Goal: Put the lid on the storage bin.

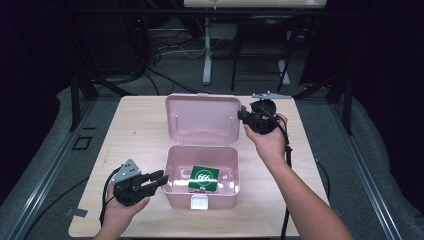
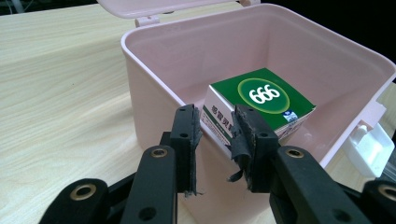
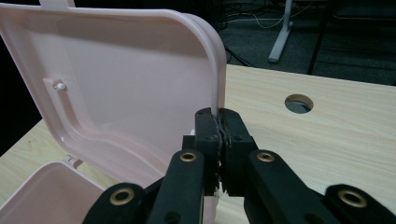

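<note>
Pink box sits on the table, toward the near edge, middle. Lid is raised behind the box, hinged at its back edge, inner face toward the person. Inside the box, a green carton marked "666" lies on the floor of the box, tilted.

Right tongs, at the lid's right edge above the box: closed tight, pinching the rim of the lid.

Left tongs, at the box's left wall: partly open, one jaw outside the wall, one inside. Whether the pads press on the wall, cannot tell. White latch hangs on the box's front.
</note>
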A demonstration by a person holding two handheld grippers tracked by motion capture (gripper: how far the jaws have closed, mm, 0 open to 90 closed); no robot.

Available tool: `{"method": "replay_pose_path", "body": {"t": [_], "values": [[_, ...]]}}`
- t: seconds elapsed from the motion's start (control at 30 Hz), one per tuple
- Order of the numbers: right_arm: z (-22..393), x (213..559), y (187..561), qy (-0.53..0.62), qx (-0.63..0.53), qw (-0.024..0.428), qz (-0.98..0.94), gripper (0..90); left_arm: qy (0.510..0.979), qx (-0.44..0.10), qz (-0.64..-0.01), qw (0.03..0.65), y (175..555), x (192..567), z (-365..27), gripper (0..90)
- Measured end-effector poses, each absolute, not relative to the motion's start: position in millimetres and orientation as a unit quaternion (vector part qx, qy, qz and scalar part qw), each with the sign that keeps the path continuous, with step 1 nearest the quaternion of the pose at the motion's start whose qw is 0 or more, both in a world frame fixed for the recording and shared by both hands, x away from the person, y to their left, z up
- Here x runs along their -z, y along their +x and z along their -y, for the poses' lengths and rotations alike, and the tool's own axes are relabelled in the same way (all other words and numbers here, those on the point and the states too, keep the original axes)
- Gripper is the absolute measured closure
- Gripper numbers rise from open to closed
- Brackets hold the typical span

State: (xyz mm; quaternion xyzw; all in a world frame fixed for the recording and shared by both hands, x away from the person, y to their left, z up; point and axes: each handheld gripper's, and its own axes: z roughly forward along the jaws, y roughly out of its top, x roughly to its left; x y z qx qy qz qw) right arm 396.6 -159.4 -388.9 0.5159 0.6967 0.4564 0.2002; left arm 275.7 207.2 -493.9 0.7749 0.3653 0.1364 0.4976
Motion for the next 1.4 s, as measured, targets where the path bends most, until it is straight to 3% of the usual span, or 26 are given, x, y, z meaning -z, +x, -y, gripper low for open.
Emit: {"method": "replay_pose_path", "body": {"t": [1.4], "values": [[157, 392, 358, 0.474, -0.470, 0.252, -0.701, 87.3, 0.774, -0.138, -0.366, 0.497, 275, 494, -207, 70.3]]}}
